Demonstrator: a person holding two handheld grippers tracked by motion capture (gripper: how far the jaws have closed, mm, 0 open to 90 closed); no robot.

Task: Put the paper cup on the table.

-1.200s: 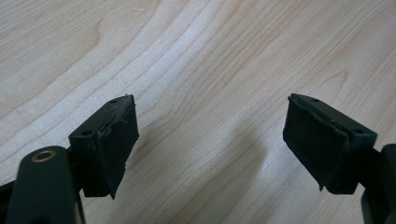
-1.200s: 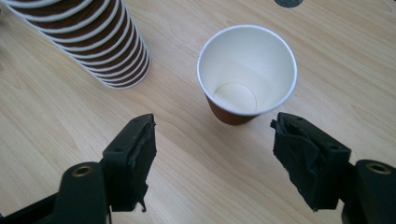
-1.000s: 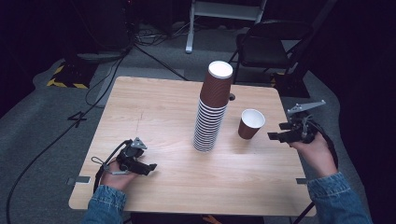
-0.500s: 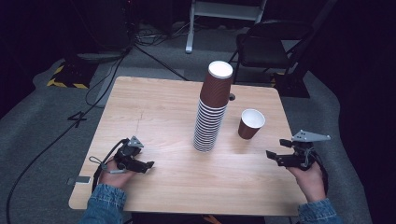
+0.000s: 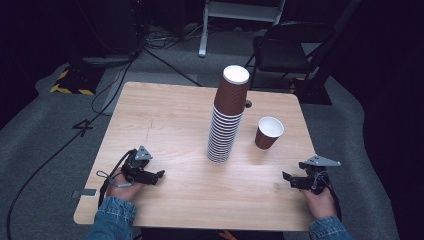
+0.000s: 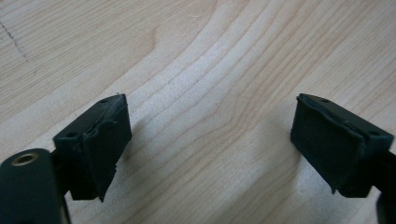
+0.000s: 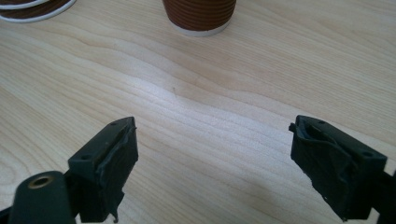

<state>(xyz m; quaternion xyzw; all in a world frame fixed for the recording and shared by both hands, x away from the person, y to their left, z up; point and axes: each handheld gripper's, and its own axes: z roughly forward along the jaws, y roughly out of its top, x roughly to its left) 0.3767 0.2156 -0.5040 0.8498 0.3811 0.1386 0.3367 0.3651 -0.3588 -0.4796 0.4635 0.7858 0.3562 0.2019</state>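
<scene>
Your single ribbed brown paper cup (image 5: 268, 133) stands upright just right of the tall tapering cup stack (image 5: 227, 117) on the pale wood-grain table (image 5: 165, 120). Your right gripper (image 5: 288, 178), nearer you than the cup, and left gripper (image 5: 159, 175), left of the stack, both gape wide and empty, jaws just opened further.

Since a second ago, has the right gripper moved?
Yes. The right gripper has dropped from level with the single cup toward the table's near edge, its jaws opening further with nothing between them.
</scene>
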